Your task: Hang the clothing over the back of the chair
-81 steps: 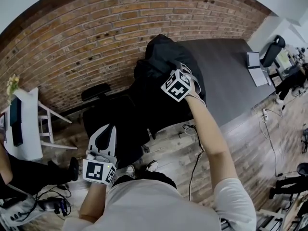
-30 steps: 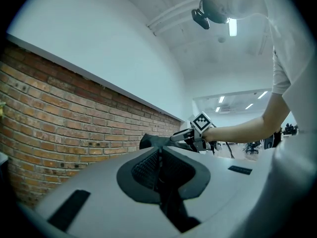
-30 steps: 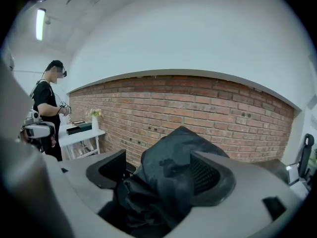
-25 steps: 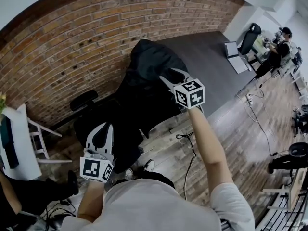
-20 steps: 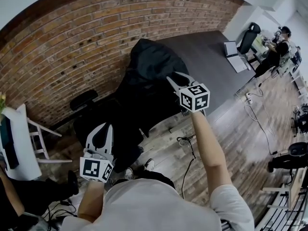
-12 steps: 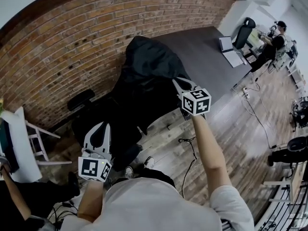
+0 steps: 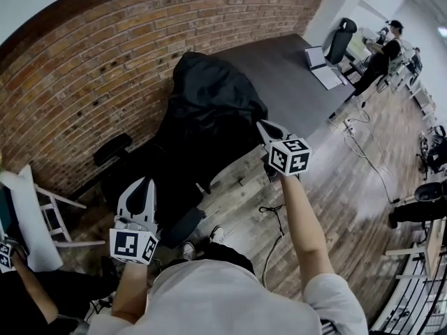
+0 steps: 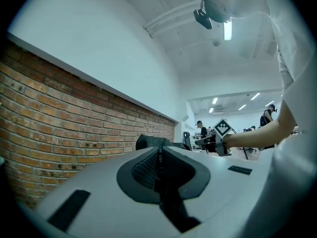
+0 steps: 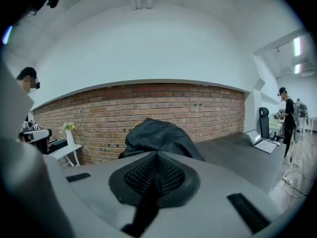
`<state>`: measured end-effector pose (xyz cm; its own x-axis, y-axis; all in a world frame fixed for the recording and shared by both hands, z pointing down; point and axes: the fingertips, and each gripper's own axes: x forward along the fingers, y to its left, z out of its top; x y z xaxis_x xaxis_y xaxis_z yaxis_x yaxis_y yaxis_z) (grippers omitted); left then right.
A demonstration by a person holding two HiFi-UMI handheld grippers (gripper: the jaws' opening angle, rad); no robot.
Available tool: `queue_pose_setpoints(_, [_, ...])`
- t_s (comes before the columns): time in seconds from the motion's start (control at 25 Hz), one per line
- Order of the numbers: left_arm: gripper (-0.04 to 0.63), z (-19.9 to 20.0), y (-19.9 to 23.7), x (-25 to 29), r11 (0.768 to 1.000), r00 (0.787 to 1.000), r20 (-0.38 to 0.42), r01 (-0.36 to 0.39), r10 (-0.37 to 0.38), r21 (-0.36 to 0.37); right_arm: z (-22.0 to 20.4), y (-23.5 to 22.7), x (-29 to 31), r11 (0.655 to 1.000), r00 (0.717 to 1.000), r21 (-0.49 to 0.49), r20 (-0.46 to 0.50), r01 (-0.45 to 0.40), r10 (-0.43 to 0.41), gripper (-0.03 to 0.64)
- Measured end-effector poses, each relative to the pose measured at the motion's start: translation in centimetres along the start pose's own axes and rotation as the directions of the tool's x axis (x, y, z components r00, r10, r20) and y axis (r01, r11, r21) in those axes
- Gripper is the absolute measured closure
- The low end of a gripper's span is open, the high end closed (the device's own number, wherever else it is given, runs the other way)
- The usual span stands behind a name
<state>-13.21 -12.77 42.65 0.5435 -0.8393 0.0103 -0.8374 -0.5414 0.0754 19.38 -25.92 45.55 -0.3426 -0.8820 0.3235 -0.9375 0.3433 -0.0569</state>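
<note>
Black puffy jacket [image 7: 209, 107] is draped over the back of the black office chair [image 7: 112, 147], centre of the head view, against the red brick wall [image 7: 105, 54]. It covers the backrest top and hangs down both sides.

Right gripper [image 7: 264, 125]: jaws have just closed, pads fully together, nothing between them. It sits just beside the jacket's lower-right edge in the head view. In its own view [image 9: 156, 162] the jacket [image 9: 153, 133] is beyond the jaws, upper centre, not in them.

Left gripper [image 7: 140, 185]: lower left of the head view, in front of the chair. In its own view [image 8: 159, 155] the jaws are pressed together and empty. The jacket [image 8: 148, 142] shows small behind them.

Only markings I can read off: black-and-white square marker patterns on both gripper cubes, no text.

Dark grey carpet [image 7: 293, 68] is upper right, with an open laptop [image 7: 323, 72] lying on it. Wood plank floor [image 7: 349, 187] is at right.
</note>
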Motion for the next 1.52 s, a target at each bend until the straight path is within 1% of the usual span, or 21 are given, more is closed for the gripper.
queue_pose_setpoints(0.2, [0.557,-0.9,0.1,-0.2,1.000,1.000,-0.015,0.017,-0.017,0.002,-0.5,-0.5,-2.8,0.999,0.999,0.033,0.031,0.038,-0.039,0.598])
queue_pose_setpoints(0.4, [0.557,-0.4,0.1,0.1,0.999,0.999,-0.007,0.031,-0.031,0.014,-0.3,-0.5,-5.6,0.994,0.997,0.104,0.071,0.023,-0.030,0.598])
queue_pose_setpoints(0.56, [0.557,0.4,0.1,0.6,0.999,0.999,0.009,0.032,-0.032,0.026,1.2,-0.2,-7.9,0.994,0.992,0.105,0.118,0.035,-0.047,0.598])
queue_pose_setpoints(0.64, [0.557,0.6,0.0,0.7,0.999,0.999,0.014,0.033,-0.033,0.028,2.1,0.4,-9.2,0.996,0.989,0.078,0.136,0.049,-0.060,0.598])
queue_pose_setpoints(0.8, [0.557,1.1,0.2,0.8,0.999,0.999,0.021,0.032,-0.033,0.038,3.9,2.8,-11.6,0.998,0.983,-0.014,0.173,0.066,-0.063,0.598])
queue_pose_setpoints(0.96, [0.557,1.6,0.3,0.9,0.999,0.999,0.033,0.024,-0.025,0.049,5.3,4.4,-14.0,0.995,0.972,-0.064,0.229,0.074,-0.057,0.598])
queue_pose_setpoints(1.2, [0.557,3.0,0.8,0.4,0.997,0.999,0.053,0.009,-0.012,0.073,7.9,6.4,-18.1,0.990,0.948,-0.117,0.314,0.083,-0.042,0.598])
queue_pose_setpoints(1.52, [0.557,4.3,1.7,-0.2,0.996,0.997,0.070,-0.017,0.010,0.091,9.1,6.8,-21.5,0.977,0.928,-0.161,0.366,0.137,-0.070,0.598])
